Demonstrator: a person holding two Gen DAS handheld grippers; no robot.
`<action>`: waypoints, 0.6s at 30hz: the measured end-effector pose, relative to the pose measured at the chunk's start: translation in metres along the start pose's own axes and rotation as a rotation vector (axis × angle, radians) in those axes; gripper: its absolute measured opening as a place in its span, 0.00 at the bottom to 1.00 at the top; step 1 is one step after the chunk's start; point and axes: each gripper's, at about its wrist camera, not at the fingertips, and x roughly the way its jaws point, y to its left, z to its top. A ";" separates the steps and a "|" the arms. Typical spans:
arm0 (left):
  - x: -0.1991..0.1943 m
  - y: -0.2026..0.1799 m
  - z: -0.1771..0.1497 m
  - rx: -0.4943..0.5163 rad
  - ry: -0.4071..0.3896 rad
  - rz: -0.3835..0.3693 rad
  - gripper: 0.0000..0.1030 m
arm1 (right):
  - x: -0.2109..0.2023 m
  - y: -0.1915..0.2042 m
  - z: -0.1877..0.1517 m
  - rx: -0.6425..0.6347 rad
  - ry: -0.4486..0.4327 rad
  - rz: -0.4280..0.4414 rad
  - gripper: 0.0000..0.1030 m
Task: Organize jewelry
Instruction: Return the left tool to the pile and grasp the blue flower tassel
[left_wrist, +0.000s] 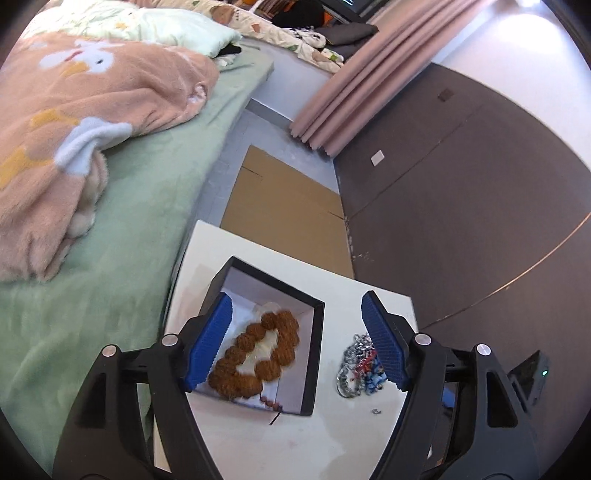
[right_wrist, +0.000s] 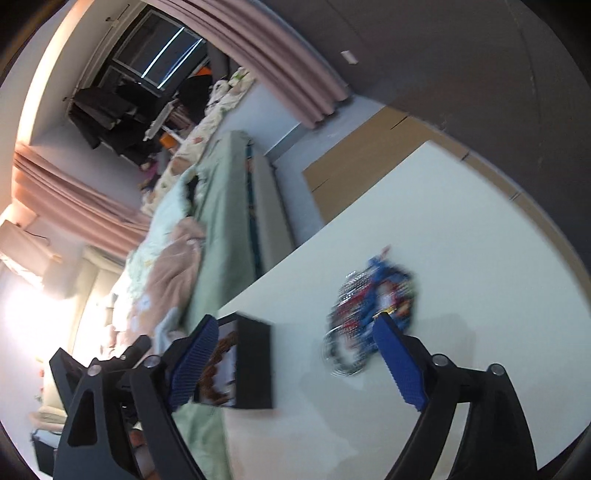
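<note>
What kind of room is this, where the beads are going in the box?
Most likely a bedroom. A bed with a green sheet and a fluffy pink blanket stands beside the small white table, and pink curtains hang down to the floor.

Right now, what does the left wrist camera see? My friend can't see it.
A brown bead bracelet lies inside a black box on a white table, between the open left gripper fingers. A silver-and-blue jewelry pile sits beside the box.
</note>
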 end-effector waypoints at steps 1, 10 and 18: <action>0.007 -0.003 0.001 0.010 0.015 0.007 0.71 | 0.000 0.000 0.000 0.000 0.000 0.000 0.84; 0.042 -0.035 -0.002 0.088 0.068 0.008 0.71 | 0.022 -0.041 0.020 0.044 0.078 -0.125 0.77; 0.044 -0.078 -0.041 0.161 0.187 -0.102 0.71 | 0.000 -0.058 0.002 0.018 0.104 -0.115 0.67</action>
